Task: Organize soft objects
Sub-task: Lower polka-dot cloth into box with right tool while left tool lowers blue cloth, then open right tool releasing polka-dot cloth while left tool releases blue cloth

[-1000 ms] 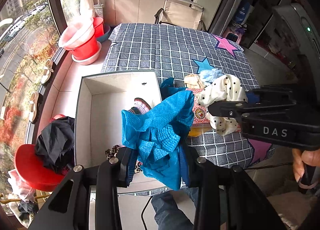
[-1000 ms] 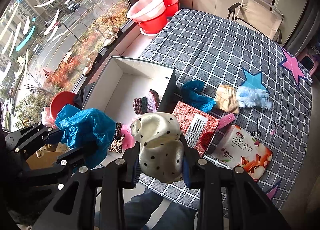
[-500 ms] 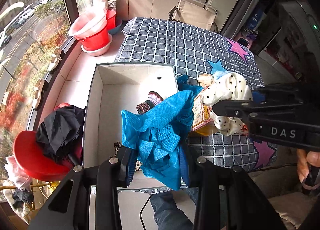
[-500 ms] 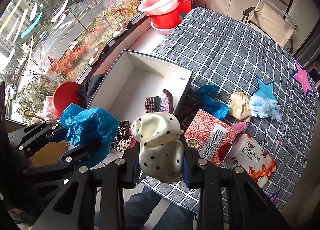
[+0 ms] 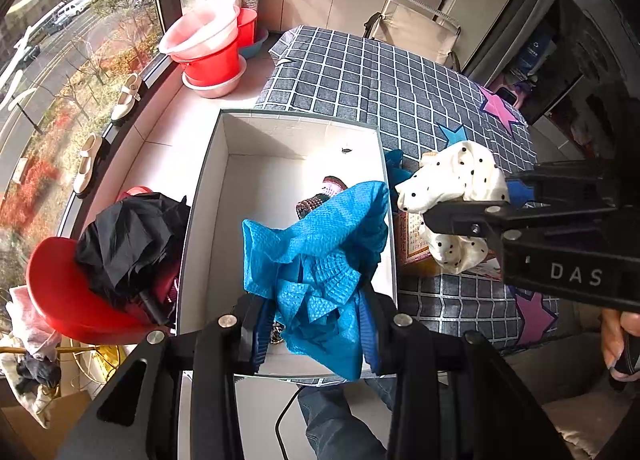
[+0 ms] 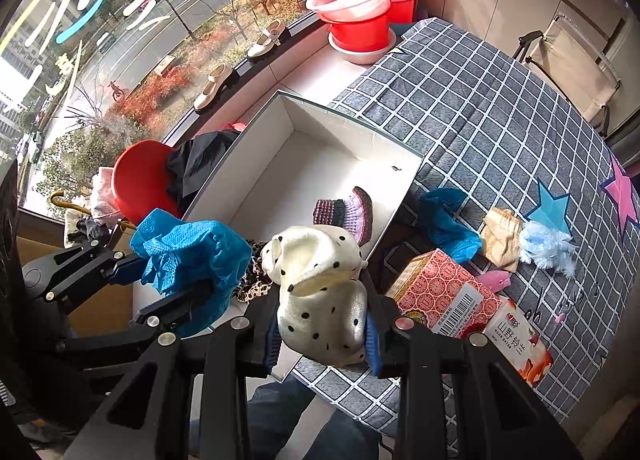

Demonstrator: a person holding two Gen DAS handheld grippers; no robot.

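My left hand-held gripper and right hand-held gripper are held side by side, jaws clamped on cloth.

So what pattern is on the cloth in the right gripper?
Cream cloth with black polka dots, clamped in the right gripper; clearest in the right wrist view.

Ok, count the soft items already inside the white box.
2 visible: a striped knit piece toward the box's table side, and a leopard-print piece at its near end. The held cloths may hide more.
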